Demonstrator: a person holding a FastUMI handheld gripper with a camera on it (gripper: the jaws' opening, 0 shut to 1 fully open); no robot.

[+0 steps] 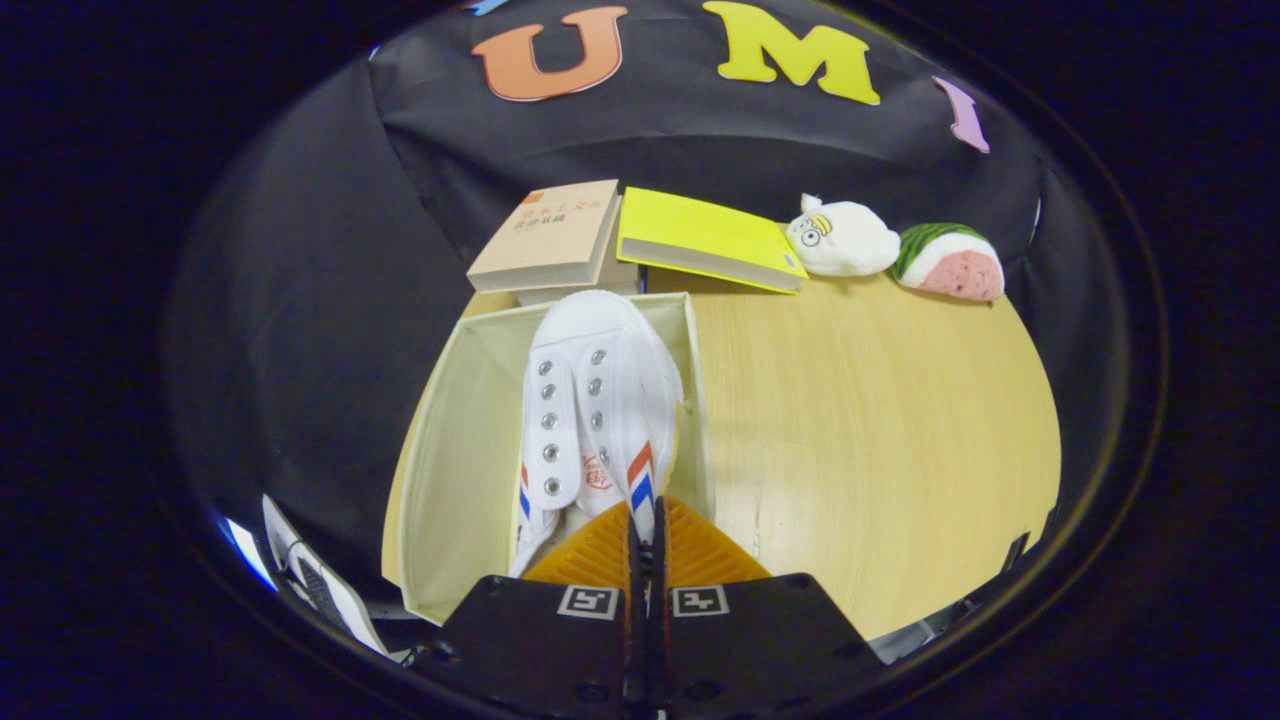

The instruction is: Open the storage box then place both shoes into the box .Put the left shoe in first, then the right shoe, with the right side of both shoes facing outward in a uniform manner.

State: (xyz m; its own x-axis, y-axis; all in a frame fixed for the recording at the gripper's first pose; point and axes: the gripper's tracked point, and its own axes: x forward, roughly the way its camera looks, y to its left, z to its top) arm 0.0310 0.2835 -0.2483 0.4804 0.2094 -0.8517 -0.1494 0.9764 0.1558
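The gripper [645,520] is seen with its two fingers drawn close together, so that only a thin slit is left between them, and the rear edge of a white shoe [598,400] is pinched in that slit; both fingers appear to press on the shoe's collar beside the red and blue stripes. The shoe is held directly ahead of the fingers, its toe pointing away from them, its tongue and the two rows of metal eyelets turned upward. It is positioned inside an open cream fabric storage box [455,450], against the box's right wall, while the left part of the box's interior is seen as bare lining. Whether the sole is resting on the box floor cannot be told. The box is set on a light wooden table [880,430], which stretches away to the right of the fingers. Beyond the box, at the far edge of the table, a tan book [545,240] is seen lying on another object, and a yellow book [705,238] is laid just to its right, the two nearly touching. Farther right, a white plush toy [845,238] and a watermelon-slice plush [950,262] are placed side by side against the dark cloth wall.
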